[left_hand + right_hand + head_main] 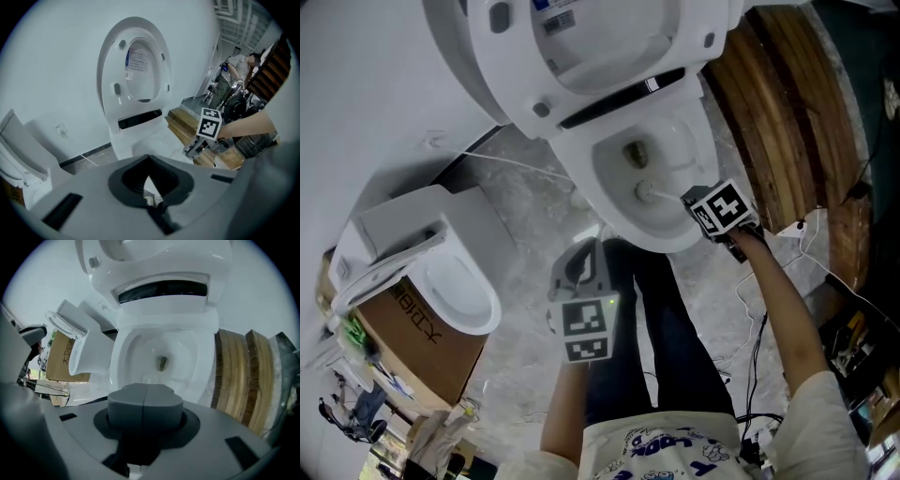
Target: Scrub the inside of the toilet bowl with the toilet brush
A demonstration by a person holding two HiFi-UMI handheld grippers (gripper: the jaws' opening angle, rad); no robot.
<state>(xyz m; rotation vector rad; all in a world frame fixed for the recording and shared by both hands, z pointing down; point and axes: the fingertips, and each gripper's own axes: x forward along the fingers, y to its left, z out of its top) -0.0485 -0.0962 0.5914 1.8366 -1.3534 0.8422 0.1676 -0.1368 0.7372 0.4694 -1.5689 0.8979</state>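
Floor (520,202): grey marbled tile, toilet against a white wall.
Left gripper (584,267): jaws wide, empty, above the knees.
Right gripper (689,199): pinched shut on the toilet brush (645,191) handle, at the front rim.
Toilet bowl (605,173): brush head inside, just short of the drain.
Risk: thin handle probably twists in that pinch under pressure, so the head skids.

Right gripper (687,199) reaches forward, fingers pressed together; left gripper (586,259) hovers near the body, fingers apart
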